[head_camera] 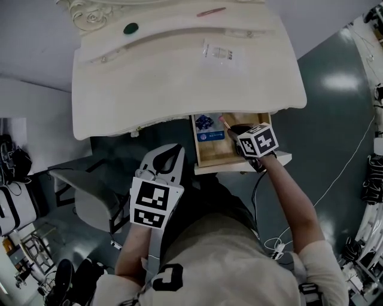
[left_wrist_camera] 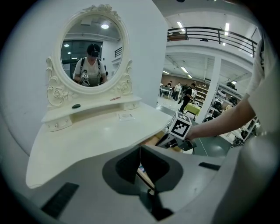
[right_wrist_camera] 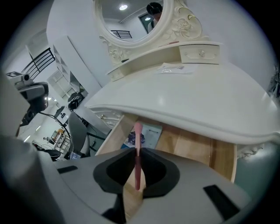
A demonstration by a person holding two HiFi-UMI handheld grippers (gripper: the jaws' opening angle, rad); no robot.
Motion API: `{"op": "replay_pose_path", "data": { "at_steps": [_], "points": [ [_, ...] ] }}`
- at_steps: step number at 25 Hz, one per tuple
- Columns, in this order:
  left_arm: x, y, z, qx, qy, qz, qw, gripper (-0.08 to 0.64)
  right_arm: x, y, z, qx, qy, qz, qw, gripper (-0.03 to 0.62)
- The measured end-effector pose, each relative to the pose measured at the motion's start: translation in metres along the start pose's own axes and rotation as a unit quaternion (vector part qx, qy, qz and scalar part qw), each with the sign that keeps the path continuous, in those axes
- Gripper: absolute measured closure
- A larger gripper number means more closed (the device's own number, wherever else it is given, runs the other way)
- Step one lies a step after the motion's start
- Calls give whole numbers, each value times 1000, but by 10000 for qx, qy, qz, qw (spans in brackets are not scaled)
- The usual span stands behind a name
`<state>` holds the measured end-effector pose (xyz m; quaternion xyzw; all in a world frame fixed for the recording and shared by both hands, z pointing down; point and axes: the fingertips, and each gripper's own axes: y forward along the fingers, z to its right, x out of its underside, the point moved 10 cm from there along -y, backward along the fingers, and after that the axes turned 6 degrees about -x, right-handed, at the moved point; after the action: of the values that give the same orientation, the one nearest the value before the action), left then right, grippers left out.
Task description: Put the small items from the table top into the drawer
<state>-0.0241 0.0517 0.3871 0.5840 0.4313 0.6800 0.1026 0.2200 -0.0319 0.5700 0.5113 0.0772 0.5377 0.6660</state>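
Observation:
My right gripper (head_camera: 234, 132) hangs over the open wooden drawer (head_camera: 218, 152) under the white dressing table (head_camera: 179, 89). It is shut on a thin pink stick (right_wrist_camera: 138, 153), whose tip (head_camera: 222, 119) points into the drawer (right_wrist_camera: 192, 146). A blue-and-white packet (head_camera: 206, 127) lies in the drawer's left part. On the table top lie a clear packet (head_camera: 220, 52), a dark green oval item (head_camera: 130, 27) and a pink pen (head_camera: 210, 11). My left gripper (head_camera: 170, 156) is held below the table's front edge, shut with nothing in it (left_wrist_camera: 140, 151).
An oval mirror (left_wrist_camera: 92, 50) in an ornate frame stands at the table's back. A grey chair (head_camera: 90, 197) stands to the left of the person. Cables run over the floor at the right (head_camera: 347, 167).

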Motion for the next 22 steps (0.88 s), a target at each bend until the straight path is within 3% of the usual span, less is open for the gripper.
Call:
{"op": "replay_pose_path", "data": {
  "at_steps": [22],
  "points": [
    [20,4,-12,-147,-235,-276,9992,503,-2,39,35,472,-113,-292,9984,532]
  ]
}}
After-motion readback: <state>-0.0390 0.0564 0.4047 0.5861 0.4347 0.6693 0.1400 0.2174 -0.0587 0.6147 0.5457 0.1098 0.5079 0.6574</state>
